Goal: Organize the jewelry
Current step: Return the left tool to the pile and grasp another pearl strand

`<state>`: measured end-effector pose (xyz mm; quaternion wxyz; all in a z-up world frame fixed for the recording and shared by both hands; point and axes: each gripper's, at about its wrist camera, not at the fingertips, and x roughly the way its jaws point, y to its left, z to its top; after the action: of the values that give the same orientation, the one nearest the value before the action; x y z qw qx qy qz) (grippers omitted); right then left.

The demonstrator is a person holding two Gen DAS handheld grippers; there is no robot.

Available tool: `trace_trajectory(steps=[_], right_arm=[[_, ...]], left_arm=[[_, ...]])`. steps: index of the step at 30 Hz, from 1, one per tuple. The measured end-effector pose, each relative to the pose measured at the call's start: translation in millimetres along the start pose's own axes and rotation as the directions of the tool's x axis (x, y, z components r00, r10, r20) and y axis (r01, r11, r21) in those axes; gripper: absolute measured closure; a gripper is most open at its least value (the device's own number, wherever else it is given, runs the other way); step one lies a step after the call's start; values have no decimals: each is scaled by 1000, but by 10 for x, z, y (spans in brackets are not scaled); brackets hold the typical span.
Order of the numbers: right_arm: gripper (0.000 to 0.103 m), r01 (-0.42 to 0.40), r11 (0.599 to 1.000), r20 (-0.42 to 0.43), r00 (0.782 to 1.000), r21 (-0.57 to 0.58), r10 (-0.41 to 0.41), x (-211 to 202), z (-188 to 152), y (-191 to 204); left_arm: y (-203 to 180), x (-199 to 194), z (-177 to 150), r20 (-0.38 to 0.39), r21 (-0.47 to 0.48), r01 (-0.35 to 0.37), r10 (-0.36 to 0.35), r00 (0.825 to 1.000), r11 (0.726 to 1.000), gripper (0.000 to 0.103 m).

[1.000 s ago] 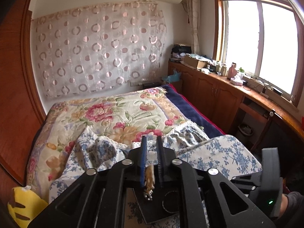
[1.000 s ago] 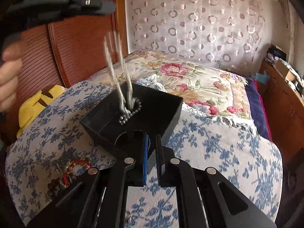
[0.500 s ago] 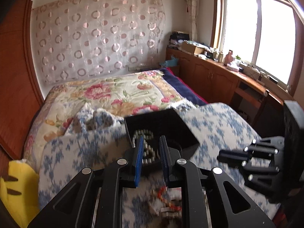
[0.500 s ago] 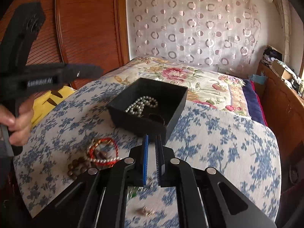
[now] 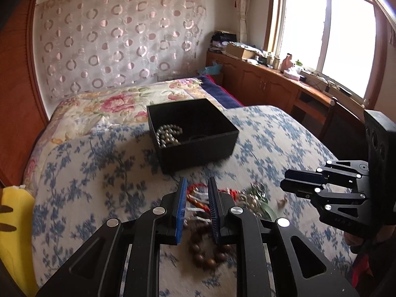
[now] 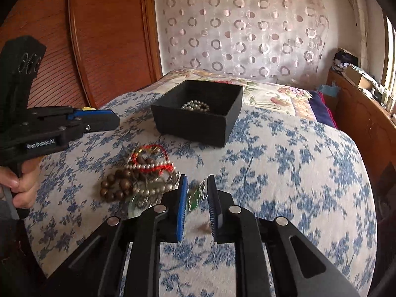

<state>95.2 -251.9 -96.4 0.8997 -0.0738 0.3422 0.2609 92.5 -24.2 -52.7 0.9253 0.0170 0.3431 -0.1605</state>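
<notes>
A black open box (image 5: 195, 133) (image 6: 198, 113) sits on the blue-flowered cloth and holds a pearl necklace (image 5: 168, 136) (image 6: 195, 106). A pile of jewelry lies in front of it: a red cord bracelet (image 6: 151, 158), brown wooden beads (image 6: 116, 185) (image 5: 205, 255), a pearl strand and a small green piece (image 6: 194, 198). My left gripper (image 5: 196, 193) is open and empty above the red bracelet and wooden beads. My right gripper (image 6: 196, 190) is open and empty over the green piece at the pile's right edge.
The cloth covers a rounded surface that drops off at the sides. A floral bedspread (image 5: 118, 99) lies behind the box. A yellow cushion (image 5: 14, 222) is at the left. Wooden cabinets (image 5: 272, 86) run under the window at the right.
The left gripper let the pearl necklace fall into the box, opened and drew back over the pile. The right gripper also drew back from the box and opened over the pile.
</notes>
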Motion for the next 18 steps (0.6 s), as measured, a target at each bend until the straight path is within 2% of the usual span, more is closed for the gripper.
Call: trace_trajectory(steps=[5,13,18], right_arm=[[72,-8,1000,-7,1000,25,8,-93,-169,4],[72,-12,999,-29,1000,48,13,-159,-420,-23],[72,-20,998,-38,999,54,22,-180,-524,-37]], left_arm=[[-127,22,-102,-32,15,28,-28,999,999,87],[-336,208,-178,-104,82,51,-43,994,995,87],[-368,317,-166,-130,101,29,-16,991,994,87]])
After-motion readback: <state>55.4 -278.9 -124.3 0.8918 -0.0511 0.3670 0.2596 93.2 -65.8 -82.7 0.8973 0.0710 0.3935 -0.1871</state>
